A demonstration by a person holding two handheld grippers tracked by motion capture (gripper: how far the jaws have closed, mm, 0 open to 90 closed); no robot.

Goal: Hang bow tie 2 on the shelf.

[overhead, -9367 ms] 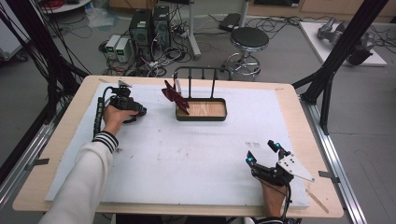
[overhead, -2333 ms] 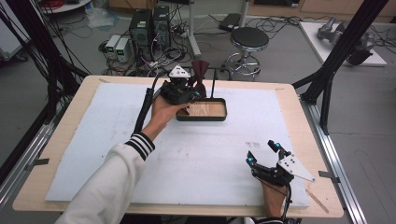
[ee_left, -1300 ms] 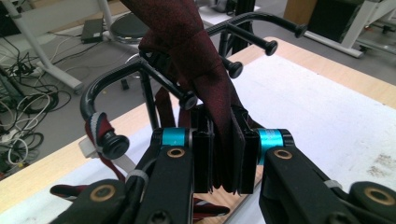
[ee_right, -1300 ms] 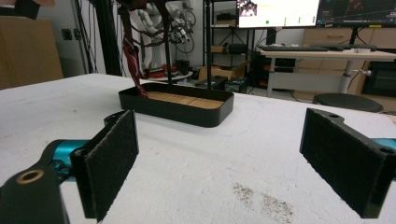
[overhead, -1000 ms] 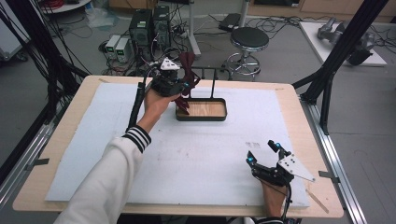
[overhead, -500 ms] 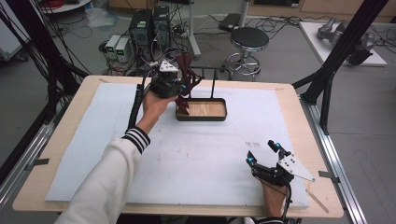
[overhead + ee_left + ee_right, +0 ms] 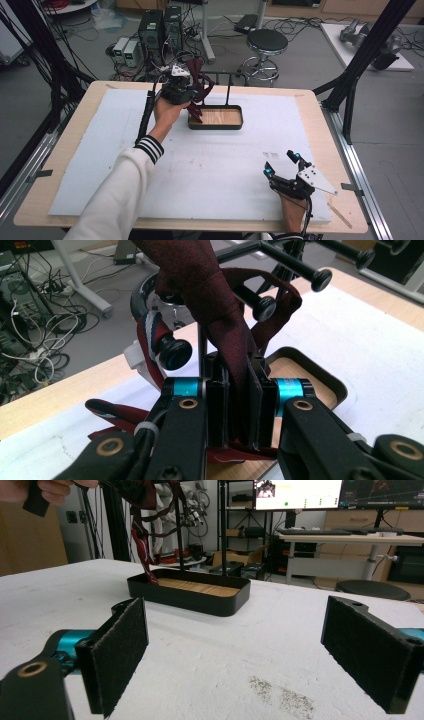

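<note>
A dark red strap (image 7: 220,315) with a striped end hangs over the black pegs of a rack (image 7: 227,82) that stands in a black tray with a wooden floor (image 7: 216,118). My left gripper (image 7: 186,92) is shut on the dark red strap (image 7: 197,85) at the rack's left end, above the tray; in the left gripper view the strap runs up from between the pads (image 7: 218,410) to the pegs (image 7: 175,354). My right gripper (image 7: 282,165) rests open on the white mat near the front right. In the right gripper view its pads (image 7: 117,652) stand wide apart, facing the tray (image 7: 190,596).
A white foam mat (image 7: 210,165) covers the wooden table (image 7: 325,130). Beyond the far edge stand a round stool (image 7: 266,42), computer boxes (image 7: 160,25) and cables on the floor. Black frame posts (image 7: 357,65) rise at the right.
My left gripper went from the table's left to the rack, took hold of the strap and lifted it slightly over the last second. The right gripper has stayed still.
</note>
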